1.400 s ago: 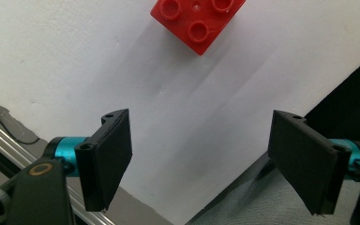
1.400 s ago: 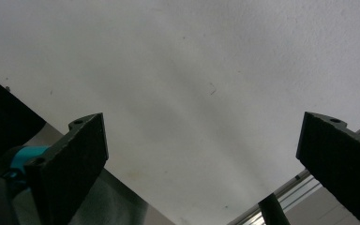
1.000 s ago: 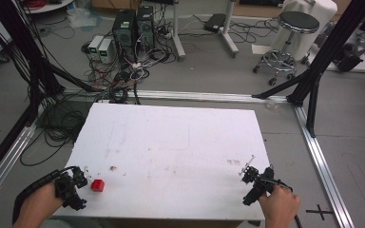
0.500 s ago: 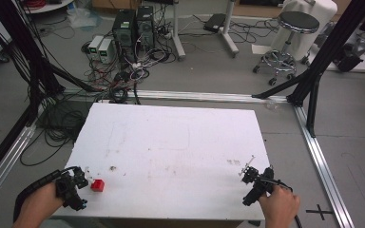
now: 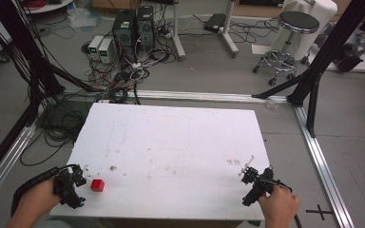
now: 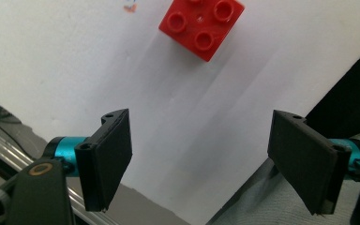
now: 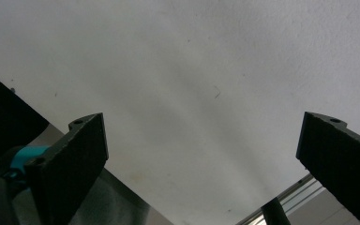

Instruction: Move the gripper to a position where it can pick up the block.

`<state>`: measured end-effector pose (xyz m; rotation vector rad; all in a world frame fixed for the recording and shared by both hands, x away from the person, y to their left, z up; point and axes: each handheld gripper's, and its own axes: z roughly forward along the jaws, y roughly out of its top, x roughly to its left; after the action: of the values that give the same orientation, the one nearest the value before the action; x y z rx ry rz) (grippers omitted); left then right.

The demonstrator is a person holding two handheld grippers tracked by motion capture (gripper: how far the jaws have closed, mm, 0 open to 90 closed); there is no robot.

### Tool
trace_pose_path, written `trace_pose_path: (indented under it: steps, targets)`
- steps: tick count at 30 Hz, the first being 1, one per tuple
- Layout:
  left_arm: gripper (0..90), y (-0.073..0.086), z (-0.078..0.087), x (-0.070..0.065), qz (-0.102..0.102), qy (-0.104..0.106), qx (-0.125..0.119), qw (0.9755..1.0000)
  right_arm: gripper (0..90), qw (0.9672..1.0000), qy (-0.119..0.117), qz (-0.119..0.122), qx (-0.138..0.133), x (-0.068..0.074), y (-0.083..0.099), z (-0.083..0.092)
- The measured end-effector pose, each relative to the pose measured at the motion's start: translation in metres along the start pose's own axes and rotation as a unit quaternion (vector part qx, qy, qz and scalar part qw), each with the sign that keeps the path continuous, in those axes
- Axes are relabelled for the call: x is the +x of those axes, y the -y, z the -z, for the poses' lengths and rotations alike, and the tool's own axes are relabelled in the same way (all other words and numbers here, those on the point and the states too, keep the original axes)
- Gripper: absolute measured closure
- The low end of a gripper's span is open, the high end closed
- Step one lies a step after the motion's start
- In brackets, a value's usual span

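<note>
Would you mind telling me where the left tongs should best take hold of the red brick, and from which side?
Grip the red brick across two opposite flat side walls, below the four studs. It lies studs up on the table, turned at an angle to the open left tongs. They should probably advance from where they are, just short of it, turning slightly to square up.

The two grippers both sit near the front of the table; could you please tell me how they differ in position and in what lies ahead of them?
The left gripper sits at the table's front left corner; the right gripper sits near the front right corner. A red building brick lies just ahead of the left gripper, untouched, while the right gripper faces bare white tabletop. Both are open, hold nothing, and are held in a hand.
</note>
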<state>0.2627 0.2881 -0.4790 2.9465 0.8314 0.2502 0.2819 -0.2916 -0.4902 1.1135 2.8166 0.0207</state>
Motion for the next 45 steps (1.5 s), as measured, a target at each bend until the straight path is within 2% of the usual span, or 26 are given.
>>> trace_pose_path:
  steps: [7,8,12,13,23,25,27,28,30,31,32,33,37,40,41,43,45]
  targets:
    - [22.4,-0.004,0.005,0.004,-0.025,0.007,0.0,0.9997,1.5,1.0,-0.003,0.0,-0.006,0.0,0.001,0.001]
    - [22.4,-0.004,0.005,0.005,-0.038,0.01,-0.002,0.9992,1.5,1.0,-0.002,0.001,-0.006,0.0,0.001,0.001]
    - [22.4,-0.006,0.005,0.005,-0.054,0.01,-0.001,0.9985,1.5,1.0,-0.003,-0.001,-0.009,-0.001,0.002,0.001]
    - [22.4,-0.007,0.004,0.007,-0.069,0.014,0.0,0.9975,1.5,1.0,-0.004,0.0,-0.008,-0.001,0.002,0.001]
    - [22.4,-0.011,0.004,0.014,-0.104,0.02,0.007,0.9943,1.5,0.9999,-0.005,-0.002,-0.011,-0.002,0.003,0.001]
    - [22.4,-0.012,0.003,0.015,-0.103,0.019,0.008,0.9944,1.5,0.9999,-0.006,-0.003,-0.011,-0.002,0.004,0.001]
    - [22.4,-0.014,0.002,0.018,-0.126,0.014,0.01,0.9919,1.5,0.9999,-0.006,-0.004,-0.013,-0.002,0.004,0.001]
    - [22.4,-0.014,0.002,0.018,-0.126,0.014,0.01,0.9919,1.5,0.9999,-0.006,-0.004,-0.013,-0.002,0.004,0.001]
    - [22.4,-0.015,0.002,0.018,-0.151,0.018,0.003,0.9883,1.5,0.9999,-0.008,-0.004,-0.013,-0.002,0.004,0.001]
    - [22.4,-0.015,0.002,0.018,-0.156,0.019,-0.001,0.9875,1.5,0.9999,-0.009,-0.004,-0.014,-0.002,0.004,0.0]
    - [22.4,-0.016,0.003,0.019,-0.175,0.019,-0.002,0.9844,1.5,0.9999,-0.01,-0.003,-0.014,-0.002,0.004,0.0]
    - [22.4,-0.016,0.003,0.019,-0.175,0.019,-0.002,0.9844,1.5,0.9999,-0.01,-0.003,-0.014,-0.002,0.004,0.0]
    - [22.4,-0.019,0.002,0.021,-0.191,0.021,-0.001,0.9814,1.5,0.9999,-0.009,-0.002,-0.013,-0.002,0.005,-0.001]
    - [22.4,-0.022,0.001,0.023,-0.211,0.024,0.001,0.9772,1.5,0.9999,-0.007,-0.003,-0.014,-0.002,0.005,0.0]
    - [22.4,-0.022,0.0,0.023,-0.212,0.024,0.0,0.977,1.5,0.9999,-0.007,-0.003,-0.014,-0.002,0.005,0.0]
    - [22.4,-0.023,0.0,0.025,-0.226,0.027,-0.003,0.9737,1.5,0.9999,-0.007,-0.003,-0.014,-0.002,0.005,0.0]
    - [22.4,-0.024,-0.001,0.024,-0.236,0.028,-0.006,0.9714,1.5,0.9999,-0.008,-0.003,-0.014,-0.002,0.005,0.0]
